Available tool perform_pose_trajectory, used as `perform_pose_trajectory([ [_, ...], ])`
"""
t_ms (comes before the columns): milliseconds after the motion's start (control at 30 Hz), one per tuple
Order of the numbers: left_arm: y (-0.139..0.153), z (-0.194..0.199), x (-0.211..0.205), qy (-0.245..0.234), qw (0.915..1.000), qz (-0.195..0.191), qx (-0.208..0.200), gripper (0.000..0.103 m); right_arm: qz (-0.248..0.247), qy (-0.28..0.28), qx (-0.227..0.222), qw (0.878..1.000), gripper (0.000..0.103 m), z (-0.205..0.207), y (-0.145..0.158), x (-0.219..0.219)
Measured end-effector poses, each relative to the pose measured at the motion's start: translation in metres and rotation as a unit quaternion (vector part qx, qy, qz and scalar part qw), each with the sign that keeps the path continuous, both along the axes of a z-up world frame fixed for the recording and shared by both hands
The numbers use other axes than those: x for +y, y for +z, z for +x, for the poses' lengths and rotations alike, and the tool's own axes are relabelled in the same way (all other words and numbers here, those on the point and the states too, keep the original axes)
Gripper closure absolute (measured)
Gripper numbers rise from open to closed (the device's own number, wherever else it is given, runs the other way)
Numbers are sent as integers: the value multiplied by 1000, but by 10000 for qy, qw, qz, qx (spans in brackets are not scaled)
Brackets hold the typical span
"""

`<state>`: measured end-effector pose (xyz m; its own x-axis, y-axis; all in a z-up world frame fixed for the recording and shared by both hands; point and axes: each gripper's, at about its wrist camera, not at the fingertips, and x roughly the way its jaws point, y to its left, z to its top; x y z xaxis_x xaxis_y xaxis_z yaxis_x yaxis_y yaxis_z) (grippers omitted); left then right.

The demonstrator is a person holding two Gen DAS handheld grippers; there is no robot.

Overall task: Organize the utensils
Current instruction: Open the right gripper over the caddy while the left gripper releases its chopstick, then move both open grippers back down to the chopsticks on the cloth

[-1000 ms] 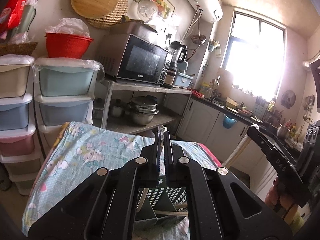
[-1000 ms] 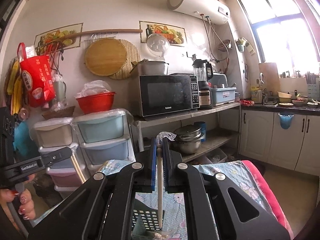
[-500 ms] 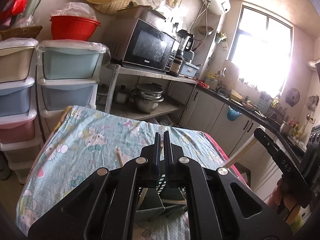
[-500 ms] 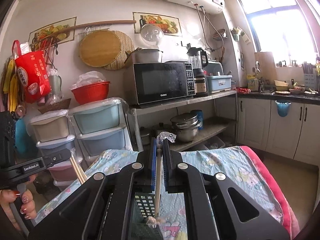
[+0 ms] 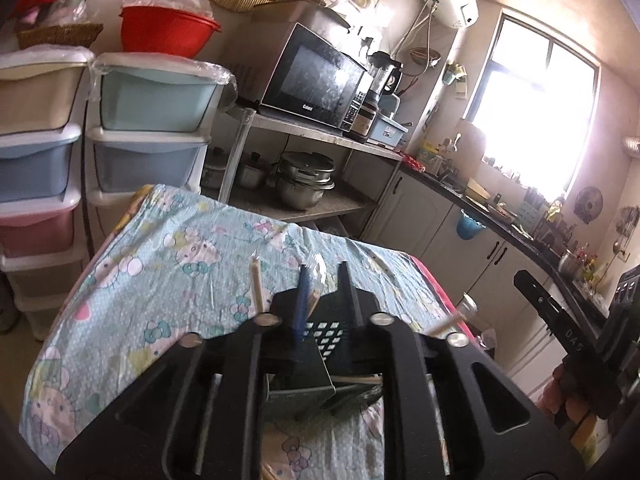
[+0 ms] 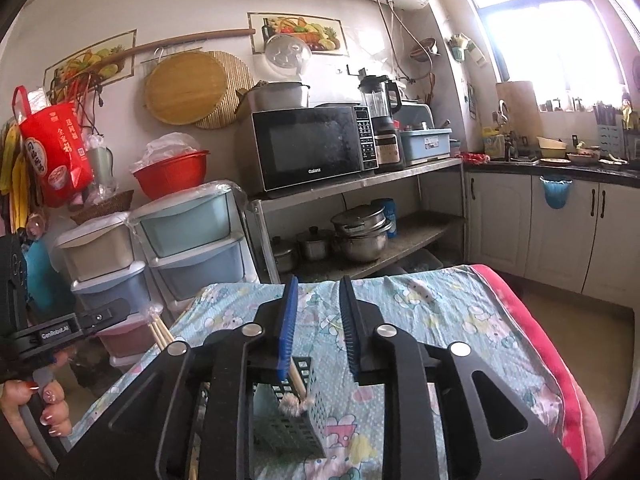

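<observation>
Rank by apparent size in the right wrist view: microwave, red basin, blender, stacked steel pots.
1. microwave, clearly largest.
2. red basin.
3. stacked steel pots and blender: close in apparent size, the pots wider and the blender taller, so no firm order between them.

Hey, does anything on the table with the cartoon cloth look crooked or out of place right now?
Mostly tidy. The wrapped chopsticks lean slanted over the perforated utensil basket rather than standing straight, as the right gripper opens. One loose stick tilts apart beside the left gripper.
</observation>
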<state>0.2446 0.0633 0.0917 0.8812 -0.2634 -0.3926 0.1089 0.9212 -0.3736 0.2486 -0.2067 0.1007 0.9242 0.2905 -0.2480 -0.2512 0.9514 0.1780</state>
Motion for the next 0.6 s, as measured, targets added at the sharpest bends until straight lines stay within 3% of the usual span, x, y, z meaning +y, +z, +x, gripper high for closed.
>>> perform_pose_trajectory([
  [100, 0, -5, 1, -3, 10000, 3, -5, 81, 1, -8, 39, 10000, 76, -4, -3, -2],
  [233, 0, -12, 2, -25, 10000, -32, 20, 63, 10, -8, 123, 9999, 72, -9, -7, -4],
  [600, -2, -30, 0, -18, 10000, 35, -49, 23, 89, 38, 244, 9997, 47, -22, -12, -9],
])
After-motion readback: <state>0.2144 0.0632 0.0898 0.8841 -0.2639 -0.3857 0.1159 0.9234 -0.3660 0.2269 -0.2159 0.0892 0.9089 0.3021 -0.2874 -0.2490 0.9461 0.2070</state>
